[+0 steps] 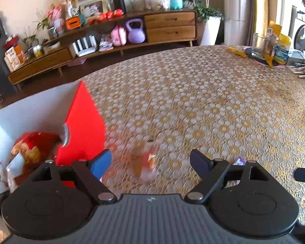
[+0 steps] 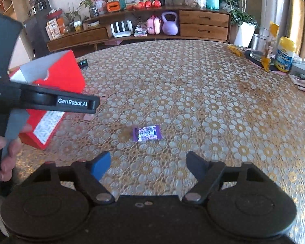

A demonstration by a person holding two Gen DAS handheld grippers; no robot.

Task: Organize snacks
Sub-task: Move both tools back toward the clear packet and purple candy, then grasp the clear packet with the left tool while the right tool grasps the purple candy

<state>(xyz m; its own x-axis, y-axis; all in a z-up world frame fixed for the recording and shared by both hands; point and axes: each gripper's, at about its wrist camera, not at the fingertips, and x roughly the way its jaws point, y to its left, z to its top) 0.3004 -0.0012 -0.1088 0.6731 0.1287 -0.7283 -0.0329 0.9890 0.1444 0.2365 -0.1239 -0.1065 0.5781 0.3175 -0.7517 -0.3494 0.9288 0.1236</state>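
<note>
A red box [image 1: 81, 126] with a white inside stands open at the left of the table, with snack packs [image 1: 28, 152] inside. My left gripper [image 1: 150, 162] is open just right of the box, above a blurred orange-and-clear snack wrapper [image 1: 150, 162] on the cloth. A purple candy [image 2: 146, 133] lies on the table ahead of my open right gripper [image 2: 147, 163]; its edge shows in the left wrist view [image 1: 239, 160]. The red box [image 2: 61, 75] and the left gripper's body [image 2: 57, 101] fill the left of the right wrist view.
The table has a gold floral cloth [image 2: 193, 93]. At its far right stand a glass [image 2: 258, 47], a yellow-lidded jar [image 2: 284, 55] and yellow wrappers [image 2: 234, 49]. A small black remote [image 2: 83, 62] lies behind the box. A wooden sideboard [image 2: 203, 24] runs along the wall.
</note>
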